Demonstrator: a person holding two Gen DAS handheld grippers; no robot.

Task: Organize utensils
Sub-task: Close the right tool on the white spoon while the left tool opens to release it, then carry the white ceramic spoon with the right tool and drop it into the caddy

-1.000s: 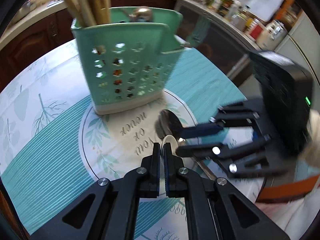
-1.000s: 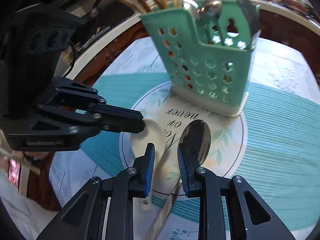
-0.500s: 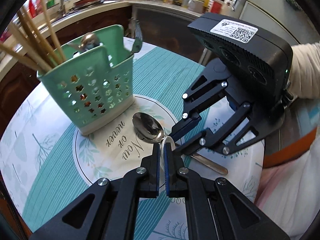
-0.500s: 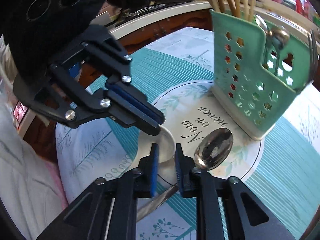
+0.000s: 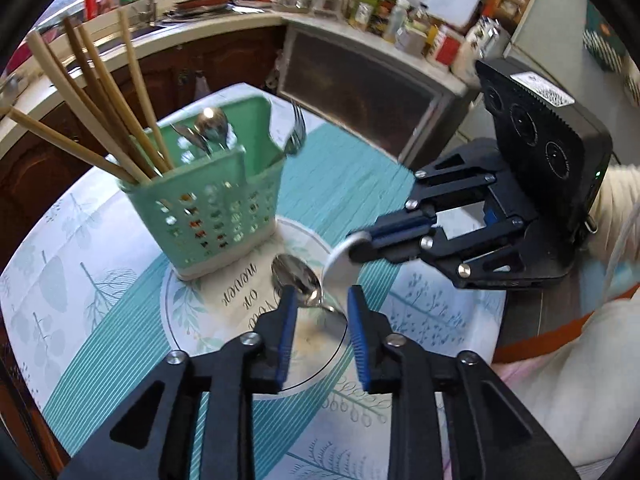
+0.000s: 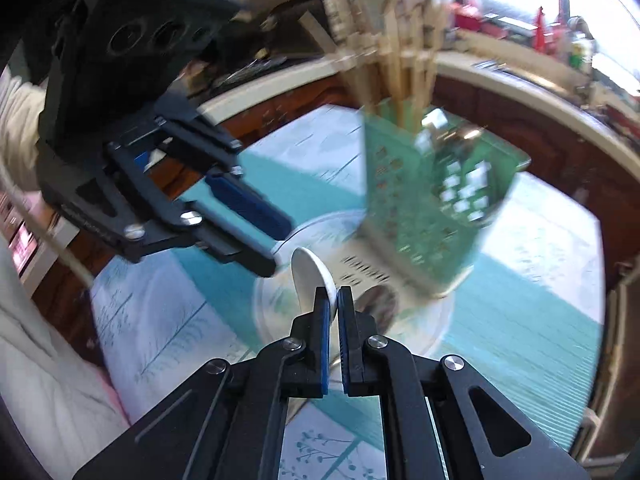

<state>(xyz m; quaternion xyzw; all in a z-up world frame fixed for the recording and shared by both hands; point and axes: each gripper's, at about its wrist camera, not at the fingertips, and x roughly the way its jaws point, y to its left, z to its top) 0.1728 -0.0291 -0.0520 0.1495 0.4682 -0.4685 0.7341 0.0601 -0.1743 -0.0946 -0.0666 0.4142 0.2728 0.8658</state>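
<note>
White ceramic spoon (image 6: 308, 276) is clamped in the right tongs (image 6: 333, 300), lifted above the desk (image 5: 80, 320) – a handover, since the left tongs (image 5: 322, 304) have just been opening and now stand narrowly apart, empty. Next, likely – carry it to the green caddy (image 5: 216, 216); a steel spoon (image 5: 298, 280) remains on the desk

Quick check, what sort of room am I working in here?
Most likely a home kitchen: a counter crowded with bottles and jars, wooden cabinets under it, and a table with a leaf-print cloth carrying a green cutlery caddy.
</note>
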